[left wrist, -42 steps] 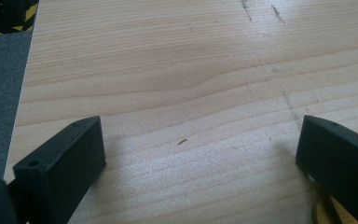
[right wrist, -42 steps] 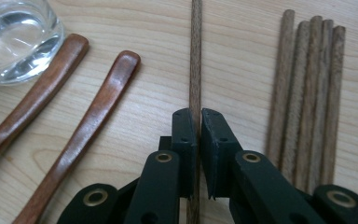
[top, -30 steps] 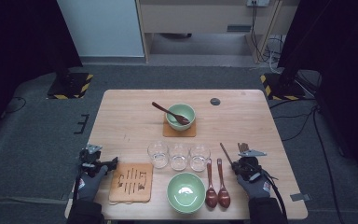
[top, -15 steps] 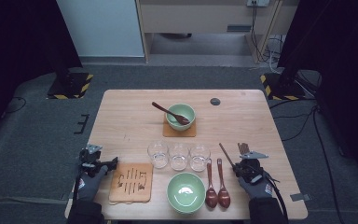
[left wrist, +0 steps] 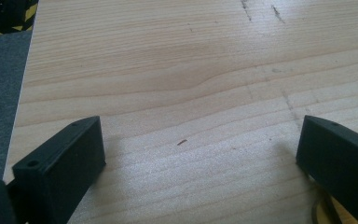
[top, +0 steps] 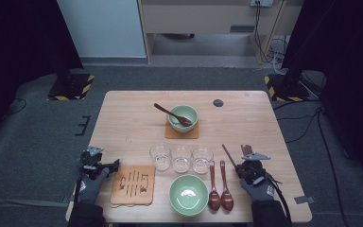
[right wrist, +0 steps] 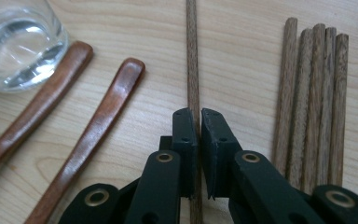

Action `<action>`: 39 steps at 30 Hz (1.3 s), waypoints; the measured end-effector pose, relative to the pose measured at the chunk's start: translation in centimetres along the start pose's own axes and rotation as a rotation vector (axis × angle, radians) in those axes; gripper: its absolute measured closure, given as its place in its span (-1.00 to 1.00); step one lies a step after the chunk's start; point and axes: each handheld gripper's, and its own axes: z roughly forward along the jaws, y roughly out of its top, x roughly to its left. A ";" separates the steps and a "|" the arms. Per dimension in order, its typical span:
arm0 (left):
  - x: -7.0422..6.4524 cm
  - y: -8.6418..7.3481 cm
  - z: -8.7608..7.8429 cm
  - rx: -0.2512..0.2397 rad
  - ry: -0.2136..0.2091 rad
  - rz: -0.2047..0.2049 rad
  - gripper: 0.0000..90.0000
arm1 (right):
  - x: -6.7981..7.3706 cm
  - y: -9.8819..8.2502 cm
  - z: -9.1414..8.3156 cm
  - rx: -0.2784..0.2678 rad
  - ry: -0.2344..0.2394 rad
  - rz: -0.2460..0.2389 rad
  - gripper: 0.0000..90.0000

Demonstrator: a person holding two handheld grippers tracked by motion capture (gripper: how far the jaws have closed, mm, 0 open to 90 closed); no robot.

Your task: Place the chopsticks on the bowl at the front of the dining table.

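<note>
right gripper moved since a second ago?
No. The right gripper sits at the same spot beside the two spoons, shut on a single chopstick.

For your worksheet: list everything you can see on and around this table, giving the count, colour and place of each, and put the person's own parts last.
Table: one, pale wood, centre.
Bowls: two, green; far bowl on a small mat, near bowl at the front edge.
Spoons: three, brown; one spoon in the far bowl, two spoons right of the near bowl.
Glasses: three, clear, in a row mid-table.
Coaster: one, tan wood, front left.
Single chopstick: one, brown, gripped.
Chopstick bundle: about four, brown, beside it.
Left tool: black, open over bare table.
Right tool: black, shut on the single chopstick.
</note>
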 end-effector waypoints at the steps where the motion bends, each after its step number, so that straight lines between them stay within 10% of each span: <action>1: 0.0 0.0 0.0 0.000 0.000 0.000 -1.00 | 0.0 0.1 -0.1 -0.008 0.001 0.001 0.88; 26: 0.0 0.0 0.0 0.001 -0.001 0.000 -1.00 | -1.3 2.0 -3.2 -0.161 0.012 0.061 0.88; 39: 0.0 0.0 0.0 0.001 -0.002 0.000 -1.00 | -1.4 5.8 -5.4 -0.278 0.016 0.084 0.88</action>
